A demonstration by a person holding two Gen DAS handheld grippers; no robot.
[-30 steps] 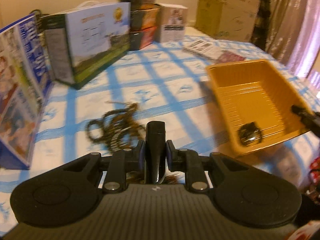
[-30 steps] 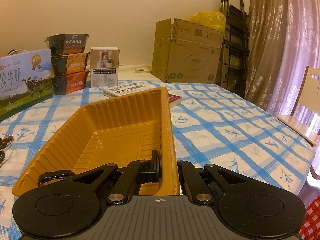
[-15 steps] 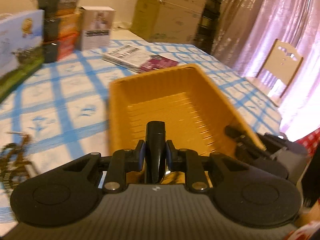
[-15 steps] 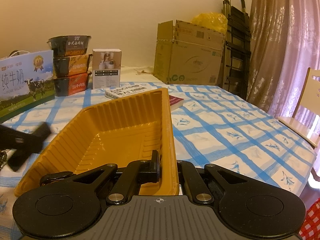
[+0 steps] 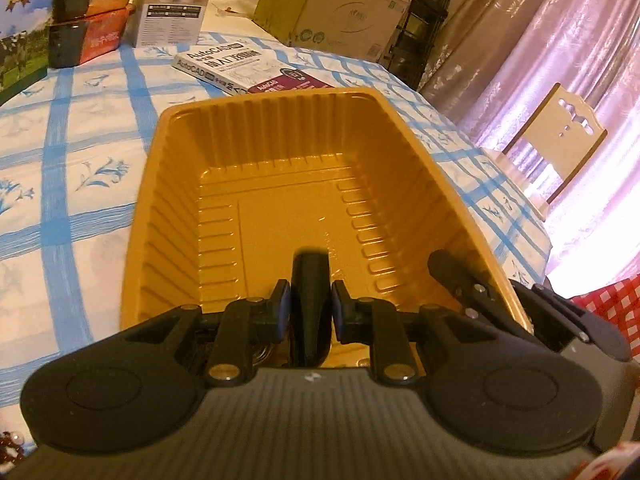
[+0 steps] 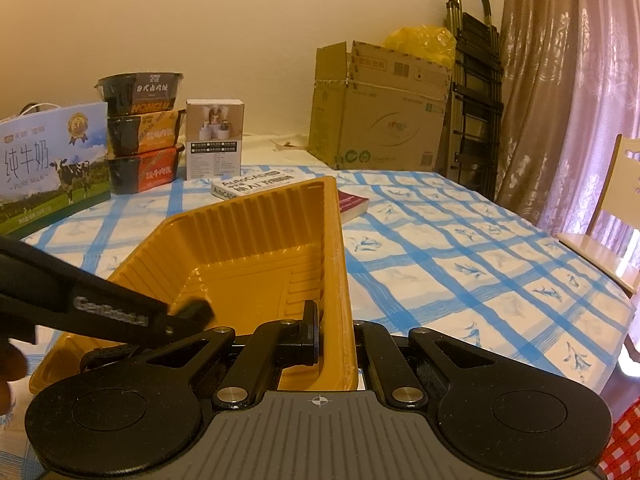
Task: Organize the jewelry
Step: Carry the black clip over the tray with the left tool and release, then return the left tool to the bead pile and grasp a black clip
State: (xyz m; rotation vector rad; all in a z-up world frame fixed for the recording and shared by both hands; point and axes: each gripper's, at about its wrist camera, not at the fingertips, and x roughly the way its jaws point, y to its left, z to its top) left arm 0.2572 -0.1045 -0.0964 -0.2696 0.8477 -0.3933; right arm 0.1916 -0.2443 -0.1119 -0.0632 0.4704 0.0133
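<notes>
An orange ribbed plastic tray (image 5: 272, 100) stands on the blue-checked tablecloth. My left gripper (image 5: 310, 300) hangs over its near end, shut on a narrow black strap-like piece (image 5: 310, 272) that stands up between the blue pads. From the right wrist view, the left gripper (image 6: 192, 308) reaches in from the left, above the tray (image 6: 248, 204). My right gripper (image 6: 336, 332) is shut on the tray's right wall, one finger inside and one outside; the left wrist view shows the right gripper (image 5: 492, 284) at that rim. A black band (image 6: 104, 354) lies in the tray's near left corner.
A book (image 5: 248, 68) lies just behind the tray. Further back stand a white box (image 6: 216, 140), stacked food bowls (image 6: 140, 128) and a milk carton (image 6: 52, 172). A cardboard box (image 6: 380, 120) stands behind the table, a chair (image 5: 560, 148) to its right. Dark beads (image 5: 10, 446) lie at the lower left.
My left gripper has swung right, away from the pile of dark beads, and now hangs over the tray with the black piece still in it. The right gripper has not moved.
</notes>
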